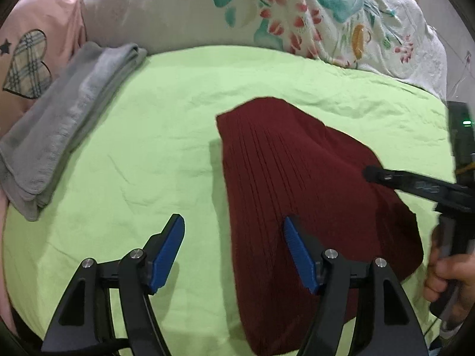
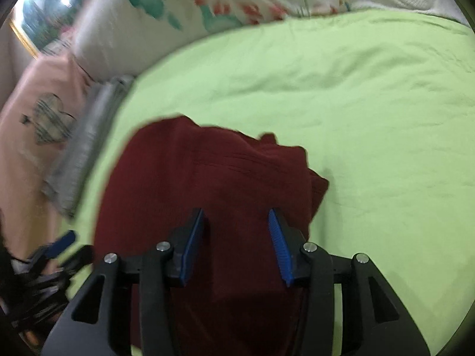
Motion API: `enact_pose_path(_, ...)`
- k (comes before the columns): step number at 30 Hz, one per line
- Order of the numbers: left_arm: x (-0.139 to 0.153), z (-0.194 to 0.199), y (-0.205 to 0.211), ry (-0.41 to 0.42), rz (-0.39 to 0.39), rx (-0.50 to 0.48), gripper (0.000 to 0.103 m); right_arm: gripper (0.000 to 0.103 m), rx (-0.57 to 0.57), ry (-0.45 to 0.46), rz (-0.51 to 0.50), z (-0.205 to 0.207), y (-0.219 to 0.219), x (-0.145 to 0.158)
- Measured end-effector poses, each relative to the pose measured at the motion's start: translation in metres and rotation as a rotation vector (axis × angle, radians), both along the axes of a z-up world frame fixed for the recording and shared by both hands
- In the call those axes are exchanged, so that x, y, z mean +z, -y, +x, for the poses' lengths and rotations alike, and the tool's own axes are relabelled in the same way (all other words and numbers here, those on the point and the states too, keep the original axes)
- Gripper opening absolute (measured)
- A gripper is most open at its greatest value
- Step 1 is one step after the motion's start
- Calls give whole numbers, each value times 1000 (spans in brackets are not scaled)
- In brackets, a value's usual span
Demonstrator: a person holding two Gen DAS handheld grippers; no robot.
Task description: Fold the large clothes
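Observation:
A dark red ribbed garment (image 1: 297,201) lies folded into a compact bundle on the green bed sheet (image 1: 163,112). My left gripper (image 1: 233,222) is open and empty above the garment's left edge, one finger over the sheet, one over the cloth. In the right wrist view the garment (image 2: 213,178) lies under my right gripper (image 2: 236,216), which is open and empty just above it. The right gripper also shows in the left wrist view (image 1: 386,176) at the garment's right side.
A folded grey garment (image 1: 59,124) lies at the sheet's left edge next to a pink cloth with a plaid heart (image 1: 29,62). A floral quilt (image 1: 311,14) is bunched along the far side. The blurred left gripper (image 2: 59,246) shows low left.

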State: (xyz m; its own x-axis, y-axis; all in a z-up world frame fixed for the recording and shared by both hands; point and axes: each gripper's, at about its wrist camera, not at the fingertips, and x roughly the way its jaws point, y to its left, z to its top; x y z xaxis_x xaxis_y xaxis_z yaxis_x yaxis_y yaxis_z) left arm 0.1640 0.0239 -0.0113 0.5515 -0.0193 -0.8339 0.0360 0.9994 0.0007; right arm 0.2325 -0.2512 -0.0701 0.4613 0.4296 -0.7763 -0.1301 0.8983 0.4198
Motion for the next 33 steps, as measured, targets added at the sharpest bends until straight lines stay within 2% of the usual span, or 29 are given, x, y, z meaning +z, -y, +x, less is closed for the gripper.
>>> enact_pose_path(2,-8,1,7,-22,-8,-24,70,46,-27,-9,-14,4,1,-11)
enact_pose_path(5,-25,7,15,-78,-60,-71,70,46,-45,4,-34,5,4,-16)
enact_pose_path(7,-31,11,15,-87,-91,-77,71,46,-65,-2,-38,9,9,-20)
enact_pose_path(10,-40,20,11,-114,-141,-73,81,48,-91,-22,18,15,24,-32)
enact_pose_path(16,-37,10,7,-96,-142,-63,81,48,-55,-22,11,15,25,-27)
enact_pose_path(17,-31,4,4,-85,-146,-55,78,48,-56,-23,25,14,27,-24)
enact_pose_path(20,-12,-15,-7,-55,-167,-49,71,50,-67,11,64,-9,34,-3)
enact_pose_path(23,0,-32,-20,-38,-168,-33,68,50,-2,81,98,-51,29,26)
enact_pose_path(25,-1,-39,-24,-53,-187,-31,68,50,51,102,100,-75,22,33)
enact_pose_path(27,-10,-41,-19,-80,-161,-45,68,50,109,96,109,-94,12,29)
enact_pose_path(30,-23,-47,-6,-88,-98,-71,71,49,92,19,77,-106,6,2)
enact_pose_path(33,-32,-48,-9,-91,-96,-74,78,44,60,-23,98,-105,16,-21)
